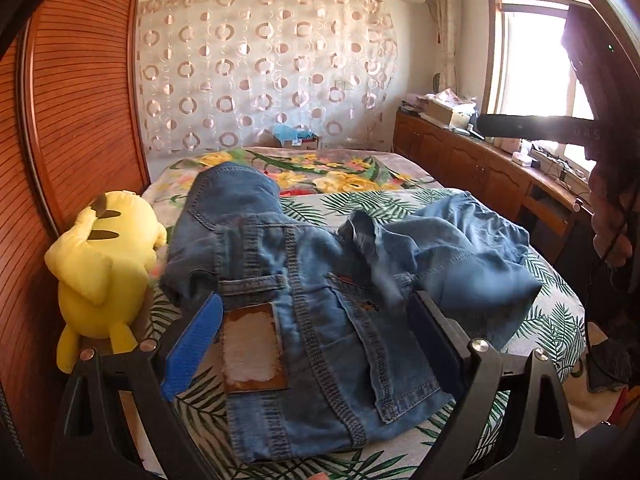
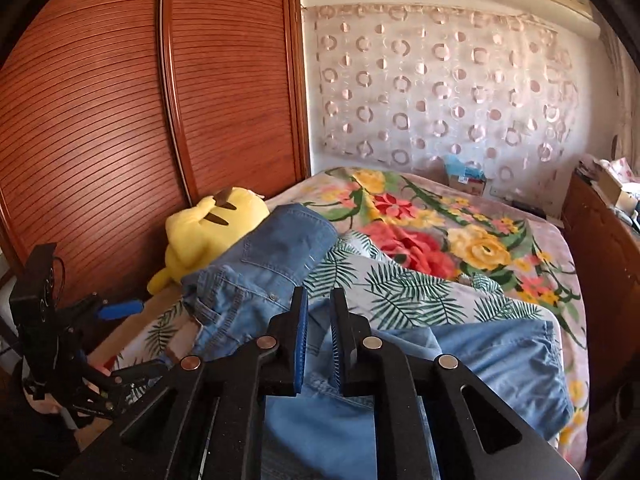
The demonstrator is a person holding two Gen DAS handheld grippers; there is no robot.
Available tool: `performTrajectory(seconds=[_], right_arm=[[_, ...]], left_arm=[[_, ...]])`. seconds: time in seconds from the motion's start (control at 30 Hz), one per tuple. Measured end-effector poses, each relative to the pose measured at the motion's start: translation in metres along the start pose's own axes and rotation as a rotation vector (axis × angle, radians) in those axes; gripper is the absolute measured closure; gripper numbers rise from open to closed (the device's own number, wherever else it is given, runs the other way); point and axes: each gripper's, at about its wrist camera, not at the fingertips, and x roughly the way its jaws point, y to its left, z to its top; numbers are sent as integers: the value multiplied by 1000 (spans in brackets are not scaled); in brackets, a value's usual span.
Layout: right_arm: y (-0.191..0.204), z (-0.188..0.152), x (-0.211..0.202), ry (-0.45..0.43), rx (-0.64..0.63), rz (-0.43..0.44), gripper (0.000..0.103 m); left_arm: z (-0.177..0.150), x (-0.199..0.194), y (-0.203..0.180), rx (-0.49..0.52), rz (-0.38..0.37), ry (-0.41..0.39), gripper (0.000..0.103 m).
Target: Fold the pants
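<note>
A pair of faded blue denim pants (image 1: 304,280) was seen lying crumpled on a bed with a leaf-printed sheet (image 1: 556,320), filling the centre and lower part of the left wrist view. The waistband with its worn leather patch (image 1: 254,350) was positioned at lower centre. One leg extended toward the upper left; the other was bunched at the right of the frame.

The left gripper (image 1: 316,336) was held wide, with its blue-padded fingers (image 1: 192,344) on either side of the waistband and nothing clamped.

In the right wrist view, the right gripper (image 2: 319,344) was held narrow at lower centre, above the denim (image 2: 500,364). A slim gap was visible between the pads, with no cloth pinched in it.

A yellow plush toy (image 1: 100,264) was located at the left edge, against a slatted wooden wardrobe door (image 1: 80,120).
</note>
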Motion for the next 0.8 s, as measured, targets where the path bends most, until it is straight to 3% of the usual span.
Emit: performTrajectory(seconds=[0.07,0.27,0.37,0.53,0.67,0.8], right_arm=[[18,17,11,9,-1,-21,88],[22,-3,23,55,17,-78,83],[15,-17,33,88,42,-103,70],[5,-34,44,153,87,-134,69],[4,-33,42,169,116,-147,69],[3,-30,36,162,142,-164,68]], left_arm=[[0,4,-4,3,-4,0,9],[-3,22,-18,9,-45,30,9],[-7,26,-30,23,-83,34,11],[-8,45,-54,57,-170,79,41],[-14,69,-71,96,-199,157,51],[-22,76,-81,145,-196,178,93]])
